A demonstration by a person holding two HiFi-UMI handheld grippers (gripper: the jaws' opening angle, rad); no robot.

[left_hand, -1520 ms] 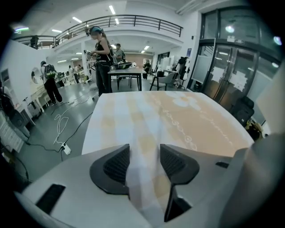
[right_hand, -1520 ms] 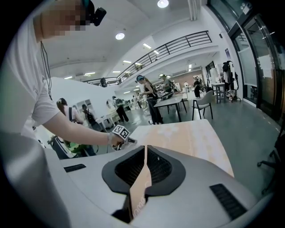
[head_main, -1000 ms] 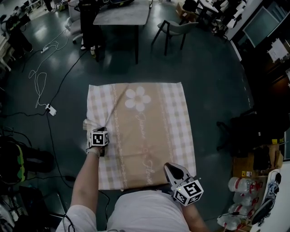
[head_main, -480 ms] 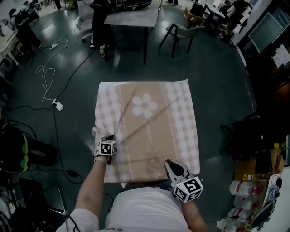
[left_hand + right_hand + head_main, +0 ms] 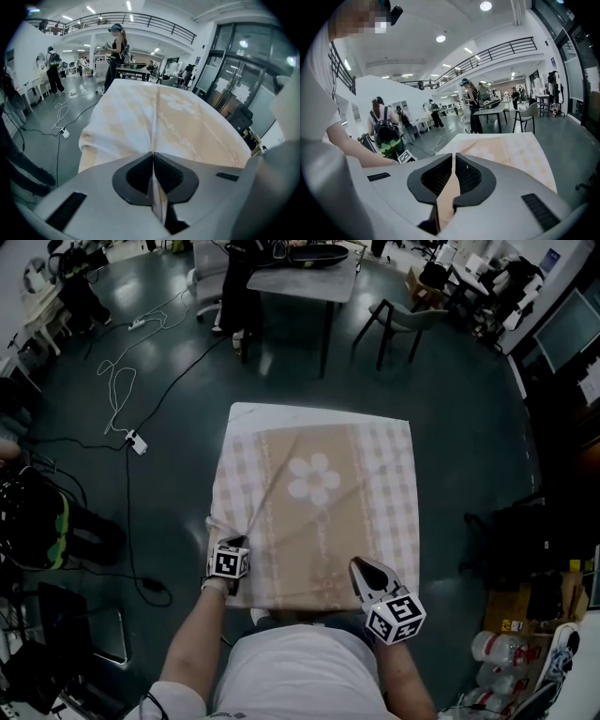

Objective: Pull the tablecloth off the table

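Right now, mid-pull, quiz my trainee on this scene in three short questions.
1. True or false: a bowl stands on the tablecloth.
2. What is printed on the tablecloth's middle? A flower, B star, C fish.
3. How many grippers are shut on the tablecloth?
Key: 1 false; 2 A; 3 two, the left gripper and the right gripper.

The cloth point(image 5: 323, 521), tan with a white flower point(image 5: 314, 478) and checked side bands, lies spread over the counter point(image 5: 281, 411), creased toward its near-left corner; the pale far strip is perhaps bare.
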